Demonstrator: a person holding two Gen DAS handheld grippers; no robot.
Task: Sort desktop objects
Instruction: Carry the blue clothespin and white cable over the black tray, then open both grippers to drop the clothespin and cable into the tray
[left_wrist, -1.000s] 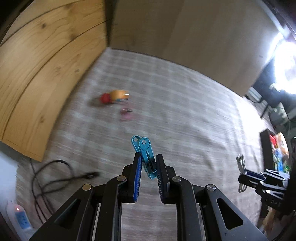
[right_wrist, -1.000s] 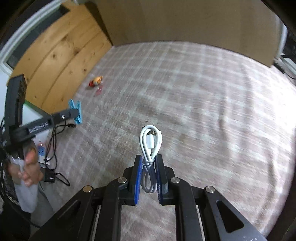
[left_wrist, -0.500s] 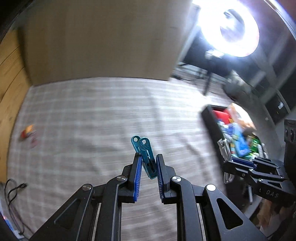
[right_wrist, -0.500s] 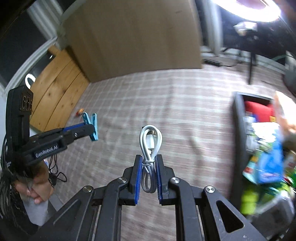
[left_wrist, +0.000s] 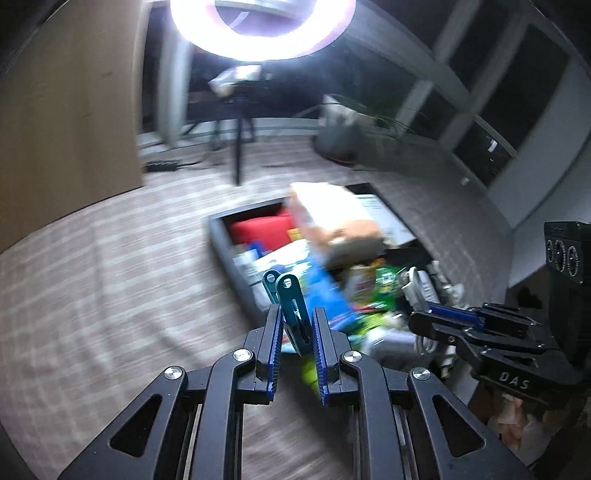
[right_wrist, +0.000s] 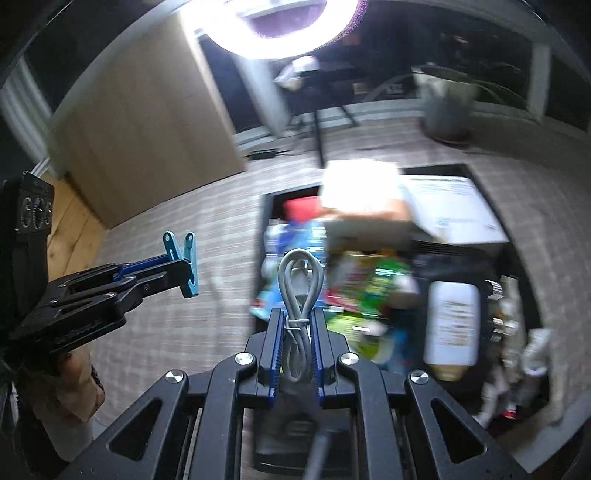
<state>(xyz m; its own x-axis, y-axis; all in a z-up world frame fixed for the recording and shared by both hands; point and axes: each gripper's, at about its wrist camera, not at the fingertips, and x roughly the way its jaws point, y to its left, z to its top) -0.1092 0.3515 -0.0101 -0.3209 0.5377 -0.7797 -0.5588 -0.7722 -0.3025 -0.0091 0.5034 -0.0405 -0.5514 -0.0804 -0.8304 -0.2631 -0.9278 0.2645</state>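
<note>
A dark bin (left_wrist: 221, 236) stands on the checked cloth (left_wrist: 110, 277) and it is full to the top. Inside it lie a red item (left_wrist: 264, 229) at the far end, a tilted box (left_wrist: 332, 218) on top, blue and green packets (right_wrist: 369, 280) in the middle and a white bottle (right_wrist: 452, 328) near the right wall; much of it is blurred.

The left gripper (left_wrist: 297, 332) is closed on a teal clothespin (left_wrist: 293, 310), which stands up between the blue pads just before the near wall of the bin. The right gripper (right_wrist: 297, 328) is clamped on a coiled white cable (right_wrist: 299, 295), held above the packets in the bin.

Behind the bin a ring light (left_wrist: 262, 29) on a dark stand shines strongly, and a potted plant (right_wrist: 450, 110) stands further right. A wooden panel (left_wrist: 66, 122) stands at the left.
</note>
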